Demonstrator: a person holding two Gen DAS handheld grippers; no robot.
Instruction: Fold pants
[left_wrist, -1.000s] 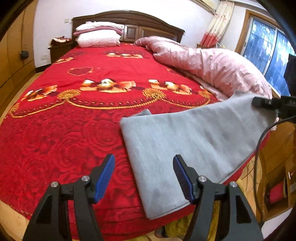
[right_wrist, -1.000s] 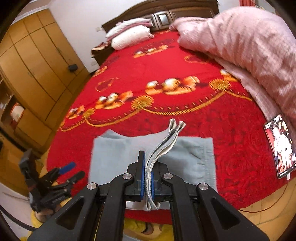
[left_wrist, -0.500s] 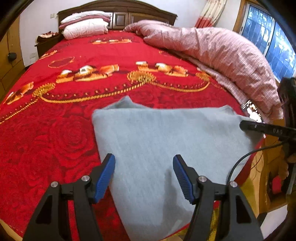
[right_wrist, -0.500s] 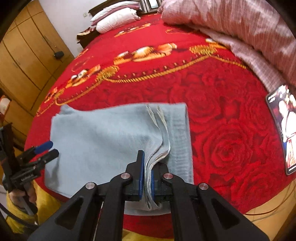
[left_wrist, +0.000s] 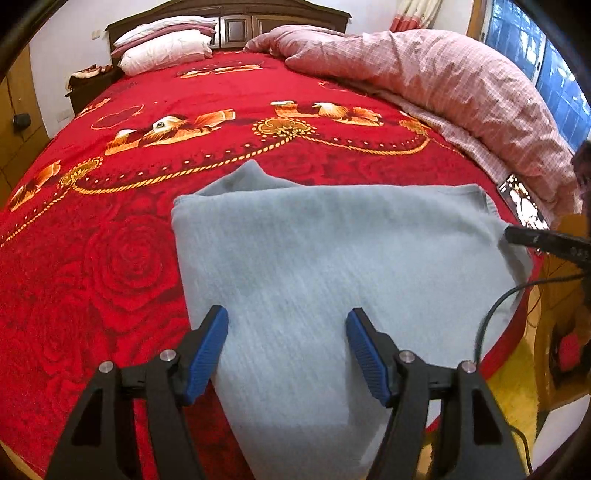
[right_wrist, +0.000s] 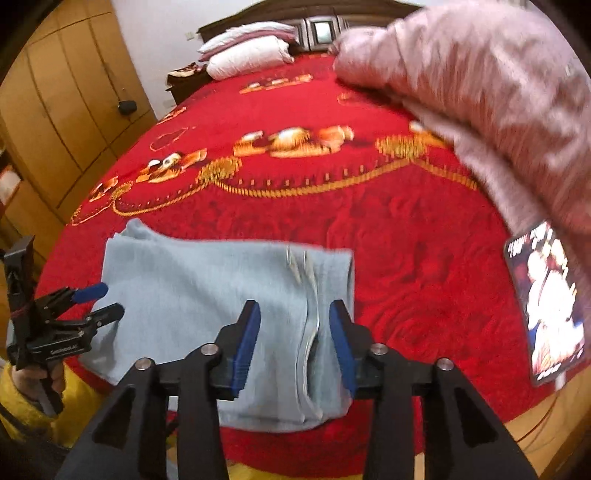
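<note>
Now our right gripper (right_wrist: 294, 334) is opening over the pants' (right_wrist: 207, 306) layered edge; left gripper (left_wrist: 287, 345), at nine o'clock, gapes empty.

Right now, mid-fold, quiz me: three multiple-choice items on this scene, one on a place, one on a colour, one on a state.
1. Where does the phone lie?
A. on the pillows
B. on the bedspread, right of the pants
C. on the pants

2. What colour are the pants?
A. light grey-blue
B. black
C. yellow

3. How is the right gripper?
A. clamped on the quilt
B. out of view
C. jaws opening, pads off the cloth

Answers:
1 B: it sits on the bedspread near the bed's right edge.
2 A: the folded cloth shows pale grey-blue.
3 C: gaps show between both pads and the pants' layered edge.
</note>
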